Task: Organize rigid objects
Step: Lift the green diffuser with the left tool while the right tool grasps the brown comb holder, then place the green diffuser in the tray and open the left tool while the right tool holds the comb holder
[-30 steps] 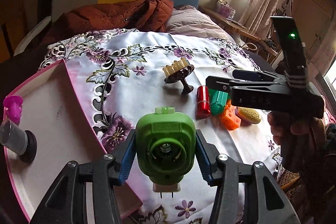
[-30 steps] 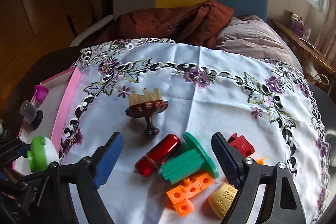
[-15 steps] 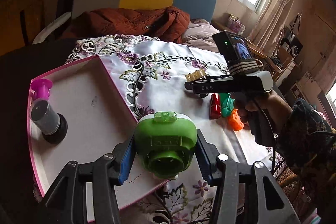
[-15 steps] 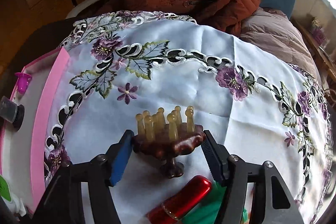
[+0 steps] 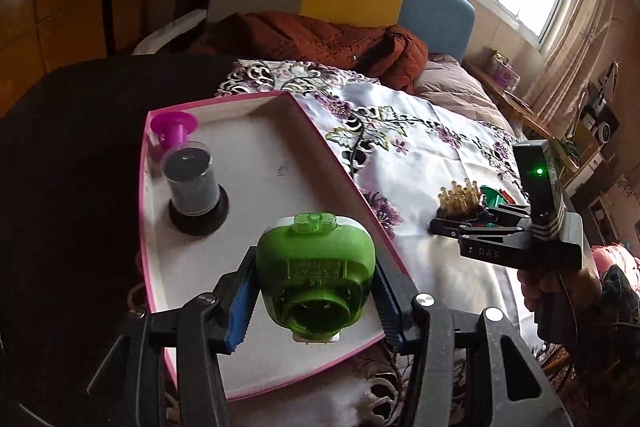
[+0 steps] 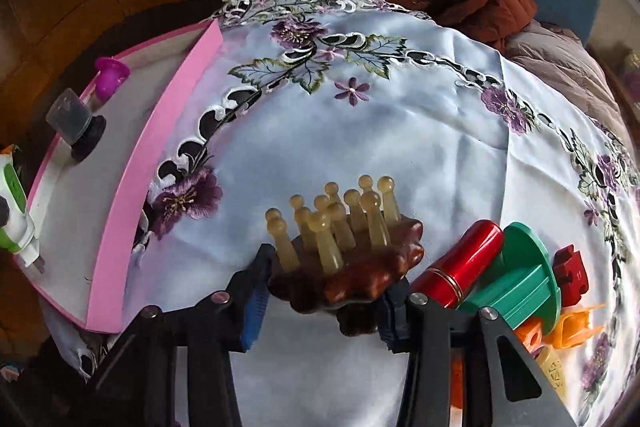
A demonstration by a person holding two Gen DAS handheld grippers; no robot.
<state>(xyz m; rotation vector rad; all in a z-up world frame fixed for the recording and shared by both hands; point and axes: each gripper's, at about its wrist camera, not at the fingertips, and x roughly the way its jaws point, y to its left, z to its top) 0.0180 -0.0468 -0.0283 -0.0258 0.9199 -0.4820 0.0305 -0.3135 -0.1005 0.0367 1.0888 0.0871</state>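
Note:
My left gripper (image 5: pixel 316 293) is shut on a green plug-in device (image 5: pixel 316 275), which hangs over the near right part of the pink-rimmed white tray (image 5: pixel 256 155). A purple spool (image 5: pixel 176 127) and a clear cylinder on a black base (image 5: pixel 192 183) stand at the tray's far left. My right gripper (image 6: pixel 324 293) is low over the cloth. Its jaws are closing on the brown head of a scalp massager with amber prongs (image 6: pixel 352 267), and the blue pads touch both sides of it. The green device (image 6: pixel 12 203) shows at the left edge of the right wrist view.
Right of the massager lie a red tube (image 6: pixel 460 267), a green spool (image 6: pixel 520 283), a red brick (image 6: pixel 568 267), orange bricks (image 6: pixel 568 327) and a yellow piece (image 6: pixel 554 371). A flowered white cloth (image 6: pixel 400 127) covers the table. A brown jacket (image 5: pixel 320 39) lies behind it.
My left gripper carried the green device leftward from the cloth to above the tray. My right gripper came down around the massager and its jaws narrowed onto the brown head.

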